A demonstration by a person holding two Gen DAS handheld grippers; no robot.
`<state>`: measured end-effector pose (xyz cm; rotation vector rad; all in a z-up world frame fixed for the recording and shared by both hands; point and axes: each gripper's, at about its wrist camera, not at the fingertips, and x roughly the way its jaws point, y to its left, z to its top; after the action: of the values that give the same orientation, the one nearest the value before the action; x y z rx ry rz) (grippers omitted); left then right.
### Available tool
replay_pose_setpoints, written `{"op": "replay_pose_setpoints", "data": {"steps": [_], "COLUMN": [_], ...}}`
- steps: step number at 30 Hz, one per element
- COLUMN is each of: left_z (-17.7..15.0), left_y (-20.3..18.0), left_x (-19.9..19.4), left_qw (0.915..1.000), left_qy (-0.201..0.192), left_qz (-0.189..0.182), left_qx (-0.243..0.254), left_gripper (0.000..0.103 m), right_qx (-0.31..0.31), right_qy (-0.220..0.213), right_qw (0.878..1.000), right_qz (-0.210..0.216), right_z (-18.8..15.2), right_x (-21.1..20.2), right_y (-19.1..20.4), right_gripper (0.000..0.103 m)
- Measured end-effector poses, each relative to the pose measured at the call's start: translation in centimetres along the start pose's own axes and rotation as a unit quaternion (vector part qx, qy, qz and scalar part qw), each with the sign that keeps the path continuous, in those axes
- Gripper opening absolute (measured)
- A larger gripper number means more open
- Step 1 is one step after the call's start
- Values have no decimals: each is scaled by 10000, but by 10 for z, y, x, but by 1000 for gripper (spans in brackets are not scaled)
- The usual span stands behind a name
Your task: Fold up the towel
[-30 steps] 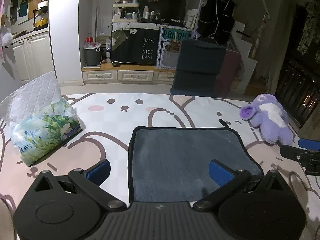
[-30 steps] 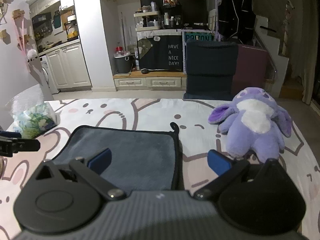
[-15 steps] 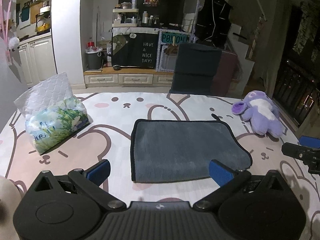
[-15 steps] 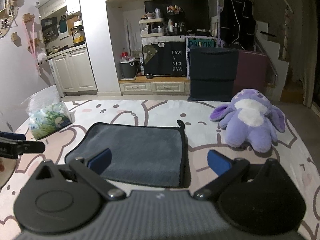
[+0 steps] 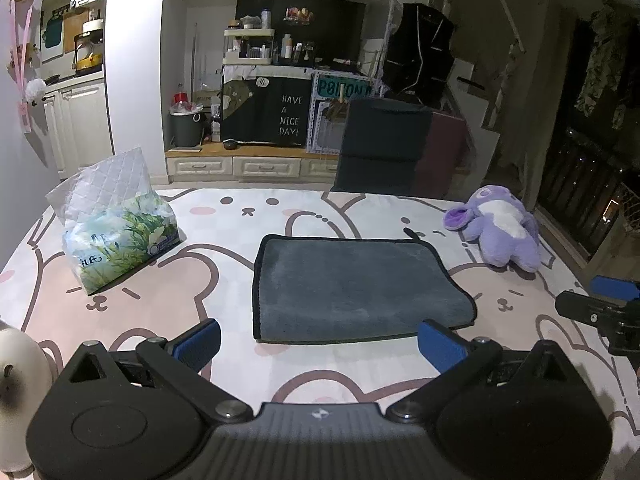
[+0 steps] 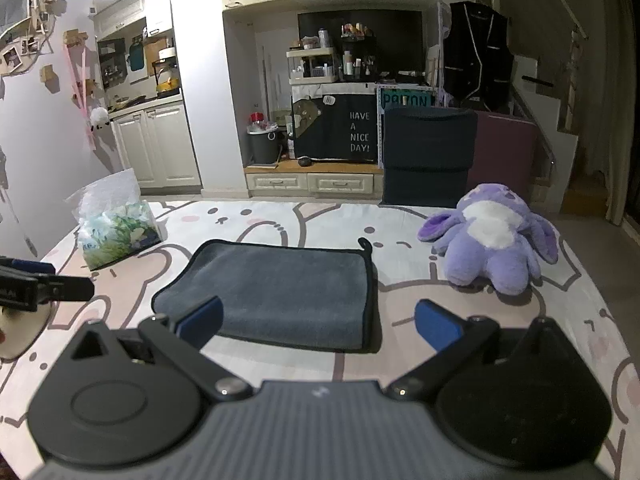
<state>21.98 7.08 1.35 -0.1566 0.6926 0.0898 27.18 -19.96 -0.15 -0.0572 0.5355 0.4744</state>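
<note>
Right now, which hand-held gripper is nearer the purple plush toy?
Right. The right hand-held gripper sits just short of the purple plush toy, which lies ahead to its right; the left hand-held gripper is farther left, facing the grey towel.

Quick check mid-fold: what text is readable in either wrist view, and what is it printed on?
"HAVE A NICE DAY!": dark cloth on the far cabinet front.
"POISON", partly hidden, last letters uncertain: teal sign beside that cloth.
Tissue pack lettering: too blurred to read.
Towel: no text visible.
</note>
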Motion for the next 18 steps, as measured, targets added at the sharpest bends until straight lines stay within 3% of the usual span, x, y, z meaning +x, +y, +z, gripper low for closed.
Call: {"op": "replay_pose_setpoints", "data": {"steps": [18], "left_z": [-24], "left_y": [-14], "left_x": [-52], "left_qw": [9996], "left_qy": [-219], "left_qz": [-108], "left_qx": [130], "left_gripper": [103], "right_qx": [-130], "right_qy": [-198], "right_qw": [9997], "right_qz": [116], "right_z": [-22], "right_x": [-49], "right_y": [12], "right_gripper": [103]}}
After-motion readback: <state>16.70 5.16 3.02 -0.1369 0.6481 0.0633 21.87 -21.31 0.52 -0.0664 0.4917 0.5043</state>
